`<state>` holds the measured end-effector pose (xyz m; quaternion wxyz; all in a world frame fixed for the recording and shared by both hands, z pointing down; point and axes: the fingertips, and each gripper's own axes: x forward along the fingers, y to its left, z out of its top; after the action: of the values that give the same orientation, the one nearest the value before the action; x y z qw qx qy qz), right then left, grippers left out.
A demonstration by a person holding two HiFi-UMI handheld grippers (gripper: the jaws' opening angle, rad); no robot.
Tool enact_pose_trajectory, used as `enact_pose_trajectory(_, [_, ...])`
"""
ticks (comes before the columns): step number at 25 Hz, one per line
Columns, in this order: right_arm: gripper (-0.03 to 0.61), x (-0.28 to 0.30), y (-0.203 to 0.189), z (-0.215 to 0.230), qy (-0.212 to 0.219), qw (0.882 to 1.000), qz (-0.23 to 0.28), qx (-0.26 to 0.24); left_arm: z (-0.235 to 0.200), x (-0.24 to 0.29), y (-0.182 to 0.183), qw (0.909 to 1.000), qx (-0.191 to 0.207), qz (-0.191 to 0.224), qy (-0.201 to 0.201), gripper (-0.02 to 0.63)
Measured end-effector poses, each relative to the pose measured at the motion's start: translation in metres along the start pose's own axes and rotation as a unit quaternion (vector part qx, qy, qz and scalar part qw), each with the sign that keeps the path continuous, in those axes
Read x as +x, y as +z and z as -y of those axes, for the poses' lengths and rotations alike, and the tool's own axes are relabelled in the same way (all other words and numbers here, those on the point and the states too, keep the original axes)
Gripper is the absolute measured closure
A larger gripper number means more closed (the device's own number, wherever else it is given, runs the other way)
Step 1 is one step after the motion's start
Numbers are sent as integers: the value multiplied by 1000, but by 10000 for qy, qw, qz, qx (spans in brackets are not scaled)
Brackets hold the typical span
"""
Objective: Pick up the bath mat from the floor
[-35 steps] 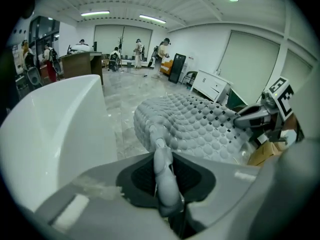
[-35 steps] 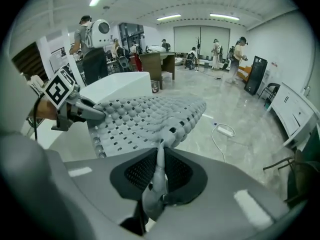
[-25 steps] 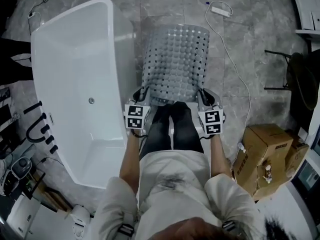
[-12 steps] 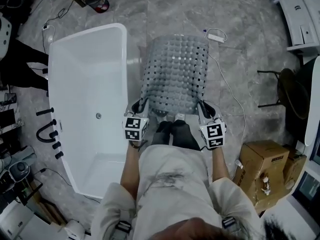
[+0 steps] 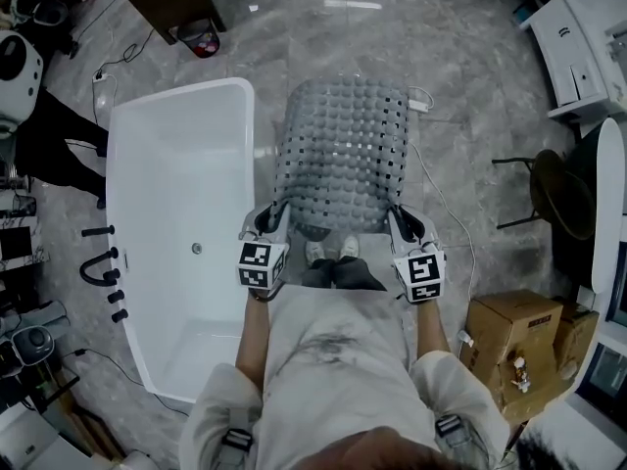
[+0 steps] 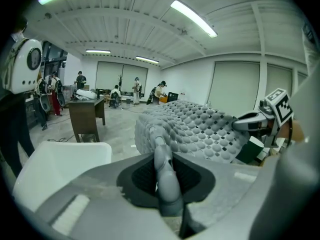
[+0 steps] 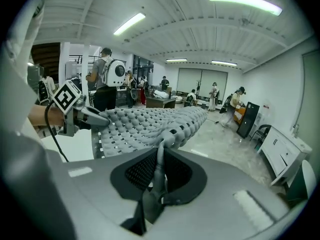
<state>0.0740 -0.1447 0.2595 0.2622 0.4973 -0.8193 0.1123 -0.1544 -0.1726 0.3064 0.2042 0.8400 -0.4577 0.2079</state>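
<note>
The grey bath mat (image 5: 341, 155), bumpy with small square holes, hangs stretched out level in front of me above the floor. My left gripper (image 5: 273, 217) is shut on its near left corner, and my right gripper (image 5: 400, 221) is shut on its near right corner. In the left gripper view the bath mat (image 6: 195, 129) runs away from the left gripper (image 6: 162, 159), its edge pinched between the jaws. In the right gripper view the bath mat (image 7: 145, 124) spreads leftward from the right gripper (image 7: 160, 156), which pinches a folded corner.
A white bathtub (image 5: 181, 164) stands at the left, close beside the mat. A white power strip (image 5: 419, 104) and its cable lie on the marble floor at right. Cardboard boxes (image 5: 509, 331) sit at lower right, and a dark chair (image 5: 549, 189) stands at right. People stand far back in the room.
Both grippers have risen with the mat, which is farther from the floor. The person has straightened up, and their shoes show below the mat's near edge.
</note>
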Motion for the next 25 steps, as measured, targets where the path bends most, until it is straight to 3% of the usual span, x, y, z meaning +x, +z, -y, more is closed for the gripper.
enact_pose_trajectory(11, [543, -33, 44, -1, -113, 9990, 414, -94, 8, -36, 49, 9989, 297, 369, -51, 554])
enact_pose_trajectory(25, [546, -42, 57, -3, -185, 9983, 455, -304, 13, -46, 56, 9984, 286, 476, -89, 554])
